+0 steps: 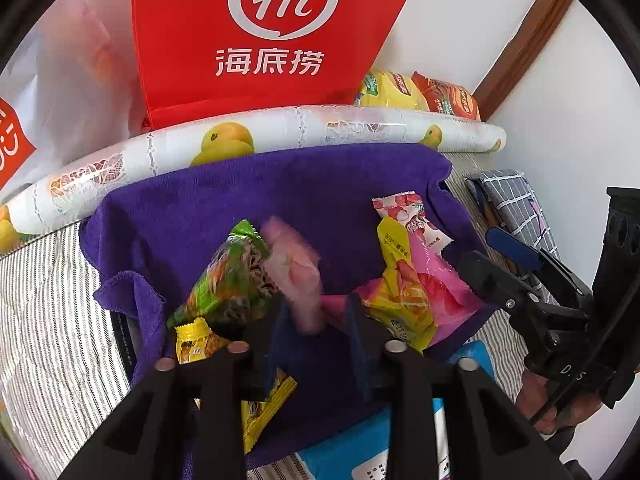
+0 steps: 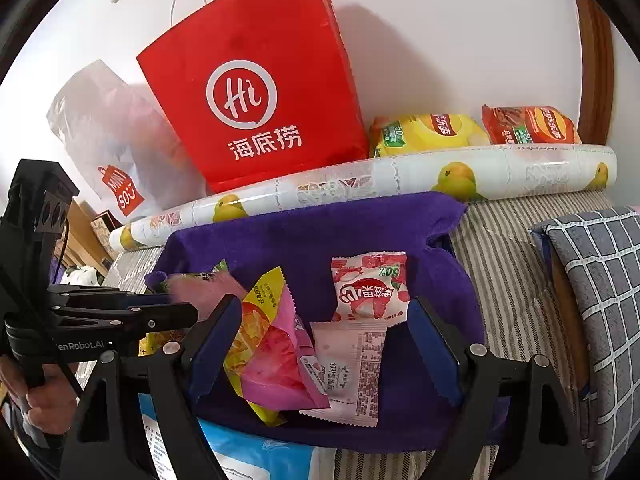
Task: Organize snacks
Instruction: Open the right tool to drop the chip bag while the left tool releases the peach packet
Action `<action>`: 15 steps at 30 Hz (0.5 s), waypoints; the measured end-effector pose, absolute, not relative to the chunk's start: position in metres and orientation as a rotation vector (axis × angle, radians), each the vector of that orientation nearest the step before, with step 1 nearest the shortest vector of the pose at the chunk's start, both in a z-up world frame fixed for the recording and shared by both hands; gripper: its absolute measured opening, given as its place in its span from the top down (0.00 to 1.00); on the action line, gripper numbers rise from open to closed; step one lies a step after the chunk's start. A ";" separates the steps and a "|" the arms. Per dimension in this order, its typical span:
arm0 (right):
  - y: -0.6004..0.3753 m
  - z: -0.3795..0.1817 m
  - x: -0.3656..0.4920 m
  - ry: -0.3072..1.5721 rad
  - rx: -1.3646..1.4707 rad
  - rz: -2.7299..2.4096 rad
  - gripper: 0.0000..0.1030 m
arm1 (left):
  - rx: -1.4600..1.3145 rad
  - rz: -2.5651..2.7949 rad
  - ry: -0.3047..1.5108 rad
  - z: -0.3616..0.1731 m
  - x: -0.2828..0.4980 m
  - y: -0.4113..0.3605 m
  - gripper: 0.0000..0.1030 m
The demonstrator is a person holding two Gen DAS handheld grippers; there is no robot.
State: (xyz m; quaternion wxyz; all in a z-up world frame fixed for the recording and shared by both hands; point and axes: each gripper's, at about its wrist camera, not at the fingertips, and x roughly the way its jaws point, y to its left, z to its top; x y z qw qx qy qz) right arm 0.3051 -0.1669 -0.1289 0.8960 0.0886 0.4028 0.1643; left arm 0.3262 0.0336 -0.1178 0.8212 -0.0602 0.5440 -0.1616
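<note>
A purple towel (image 1: 280, 192) holds several snack packets. My left gripper (image 1: 318, 312) points down over its near side, jaws a little apart. A blurred pale pink packet (image 1: 296, 276) hangs between the pads; a gap shows on its right side, so it looks loose. A green packet (image 1: 228, 280) and a small yellow packet (image 1: 196, 344) lie just left of it. My right gripper (image 2: 324, 340) is wide open above a yellow-and-pink packet (image 2: 272, 344), a white-pink packet (image 2: 352, 372) and a strawberry packet (image 2: 368, 284), touching none. It also shows at the right in the left wrist view (image 1: 476, 248).
Behind the towel lie a fruit-print roll (image 2: 400, 180), a red paper bag (image 2: 256, 92), a white plastic bag (image 2: 108, 140) and two chip bags (image 2: 428, 132). A checked grey cushion (image 2: 600, 280) sits right; a blue-white pack (image 2: 256, 452) lies in front, on striped bedding (image 1: 52, 320).
</note>
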 end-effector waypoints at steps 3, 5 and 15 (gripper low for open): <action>-0.167 -0.129 0.306 0.835 0.188 0.340 0.18 | -0.132 -0.350 1.147 -0.114 0.325 0.035 0.53; -0.169 -0.129 0.306 0.834 0.196 0.338 0.18 | -0.145 -0.363 1.134 -0.108 0.324 0.035 0.43; -0.175 -0.119 0.289 0.820 0.246 0.296 0.18 | -0.154 -0.396 1.059 -0.079 0.310 0.040 0.40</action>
